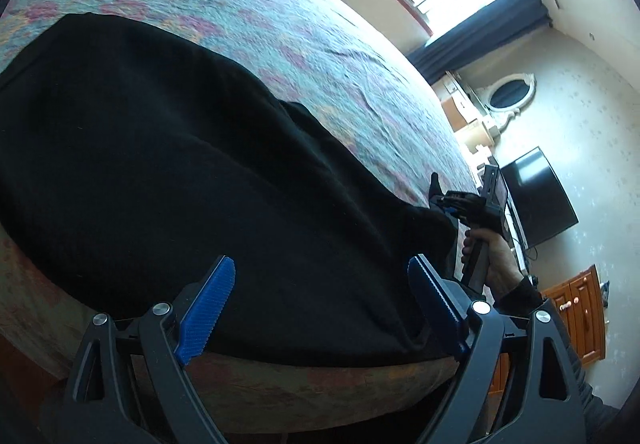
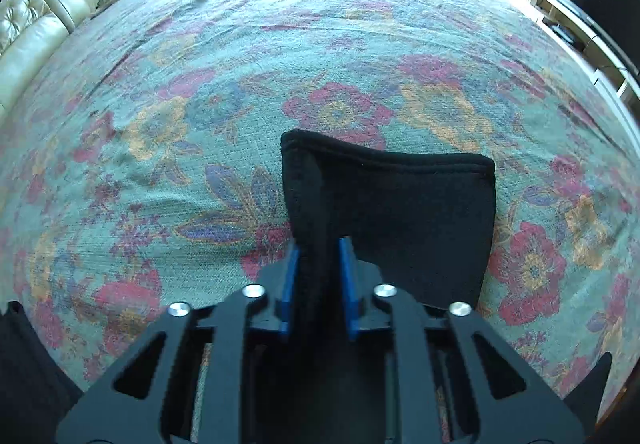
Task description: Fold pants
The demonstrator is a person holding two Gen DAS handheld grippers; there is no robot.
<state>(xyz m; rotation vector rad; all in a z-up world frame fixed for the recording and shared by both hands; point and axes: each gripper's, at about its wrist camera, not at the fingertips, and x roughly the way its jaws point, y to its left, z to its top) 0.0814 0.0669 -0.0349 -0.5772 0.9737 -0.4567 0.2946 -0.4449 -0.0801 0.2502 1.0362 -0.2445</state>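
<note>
Black pants [image 1: 180,164] lie spread on a floral bedspread [image 1: 280,24], reaching the bed's near edge. My left gripper [image 1: 320,276] is open, its blue pads wide apart just above the near edge of the pants, holding nothing. My right gripper [image 2: 318,256] is shut on a leg end of the pants [image 2: 392,204], which stands folded up from the bedspread [image 2: 240,64] between the blue pads. The right gripper also shows in the left wrist view [image 1: 460,206], at the pants' far right end, held by a hand.
A cream leather headboard [image 2: 36,24] is at the left. A TV [image 1: 538,196] and a white shelf unit [image 2: 576,20] stand beyond the bed. A window with dark curtains [image 1: 480,28] and wooden cabinets [image 1: 580,308] are at the right.
</note>
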